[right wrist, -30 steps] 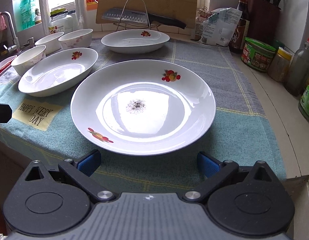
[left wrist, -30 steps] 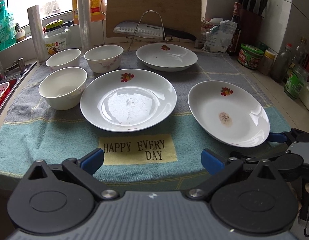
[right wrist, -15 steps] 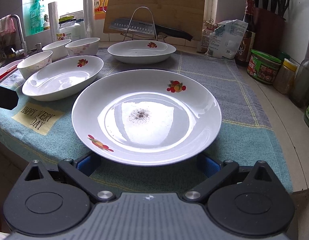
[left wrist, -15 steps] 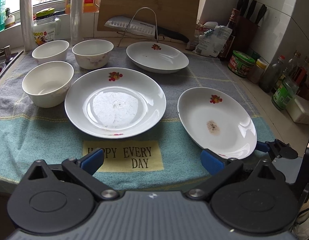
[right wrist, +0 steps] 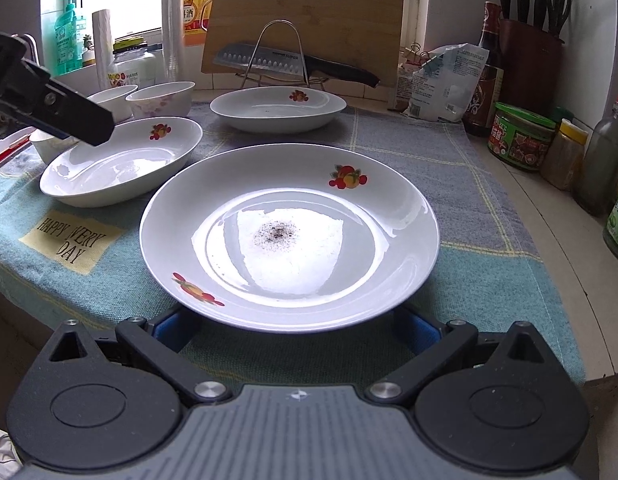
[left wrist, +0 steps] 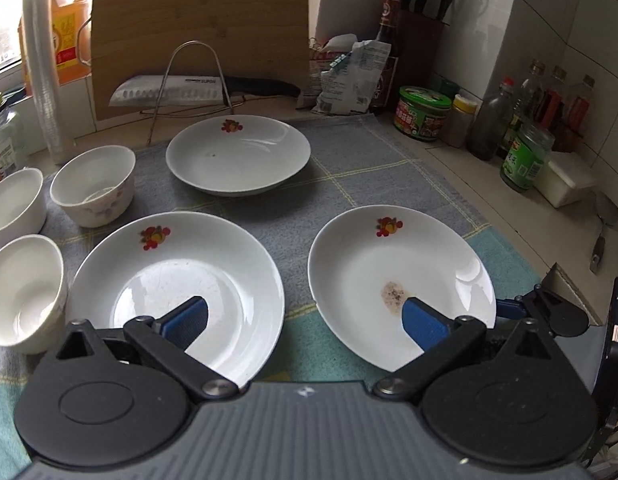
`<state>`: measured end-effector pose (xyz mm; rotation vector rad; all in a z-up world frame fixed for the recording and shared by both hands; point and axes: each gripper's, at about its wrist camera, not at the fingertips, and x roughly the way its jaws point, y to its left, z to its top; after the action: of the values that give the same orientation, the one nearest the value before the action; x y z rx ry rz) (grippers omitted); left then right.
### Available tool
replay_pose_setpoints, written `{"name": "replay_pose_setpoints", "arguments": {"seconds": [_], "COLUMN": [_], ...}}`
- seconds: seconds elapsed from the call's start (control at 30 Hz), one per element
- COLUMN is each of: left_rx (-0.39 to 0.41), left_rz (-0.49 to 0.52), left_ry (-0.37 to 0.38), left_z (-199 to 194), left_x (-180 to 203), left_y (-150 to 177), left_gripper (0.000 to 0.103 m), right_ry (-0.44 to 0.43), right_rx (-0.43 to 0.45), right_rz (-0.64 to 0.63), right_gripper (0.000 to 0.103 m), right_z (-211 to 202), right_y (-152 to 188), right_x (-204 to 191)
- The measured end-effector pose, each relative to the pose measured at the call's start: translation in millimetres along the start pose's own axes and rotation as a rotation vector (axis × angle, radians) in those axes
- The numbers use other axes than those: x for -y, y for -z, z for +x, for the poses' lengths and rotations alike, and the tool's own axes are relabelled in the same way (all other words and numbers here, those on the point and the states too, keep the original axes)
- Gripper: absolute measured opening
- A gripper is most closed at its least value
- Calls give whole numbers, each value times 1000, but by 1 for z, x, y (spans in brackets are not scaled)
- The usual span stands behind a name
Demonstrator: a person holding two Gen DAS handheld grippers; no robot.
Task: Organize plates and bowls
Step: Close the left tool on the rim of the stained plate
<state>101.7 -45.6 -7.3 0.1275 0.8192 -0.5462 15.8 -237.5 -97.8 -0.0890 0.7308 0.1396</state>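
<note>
Three white plates with fruit prints lie on a towel (left wrist: 381, 184): a left plate (left wrist: 177, 276), a right plate with a dark stain (left wrist: 401, 280) and a far plate (left wrist: 237, 154). Three white bowls (left wrist: 25, 284) (left wrist: 93, 184) (left wrist: 13, 204) stand at the left. My left gripper (left wrist: 305, 316) is open and hovers above the gap between the left and right plates. My right gripper (right wrist: 297, 328) is open, its fingers (right wrist: 177, 326) under the near rim of the stained plate (right wrist: 289, 236), which looks raised off the towel. The left gripper's finger (right wrist: 57, 104) shows at the left there.
A cutting board (left wrist: 201, 36) and a knife on a wire rack (left wrist: 189, 88) stand behind the plates. Jars and bottles (left wrist: 525, 156) line the right counter, with a knife block (left wrist: 421, 36) in the corner. A sink edge (right wrist: 5, 152) lies at the far left.
My left gripper rose and moved forward over the plates. My right gripper slid forward so that its fingers went under the stained plate's near rim.
</note>
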Motion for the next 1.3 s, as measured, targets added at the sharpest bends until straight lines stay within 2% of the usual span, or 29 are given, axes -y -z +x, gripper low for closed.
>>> {"name": "replay_pose_setpoints", "arguments": {"seconds": [0.13,0.23,0.47,0.57,0.7,0.9,1.17,1.3], "left_rx": [-17,-56,-185,-249,-305,-410,-396,-392], "left_rz": [142,197,321,384,416,399,517,542], "left_ry": [39,94,250,275,293,366,370,358], "left_z": [19,41,90,110,134,159,161,164], "left_x": [9,11,23,33,38,36,44,45], "left_y": [-24,-40,-62,-64,-67,-68,-65,-63], "left_gripper": [102,102,102,102,102,102,102,102], "right_ry": [-1,1,18,29,38,55,66,68], "right_rx": [-61,-92,-77,-65,-65,-64,-60,-48], "right_rz": [6,8,24,36,44,60,70,71], "right_gripper": [103,103,103,103,103,103,103,103], "right_z": [4,5,2,1,1,1,0,-2], "right_y": [-9,-13,-7,-6,-6,-6,-5,-3], "right_x": [1,0,-2,-2,-3,-5,-7,-7]}}
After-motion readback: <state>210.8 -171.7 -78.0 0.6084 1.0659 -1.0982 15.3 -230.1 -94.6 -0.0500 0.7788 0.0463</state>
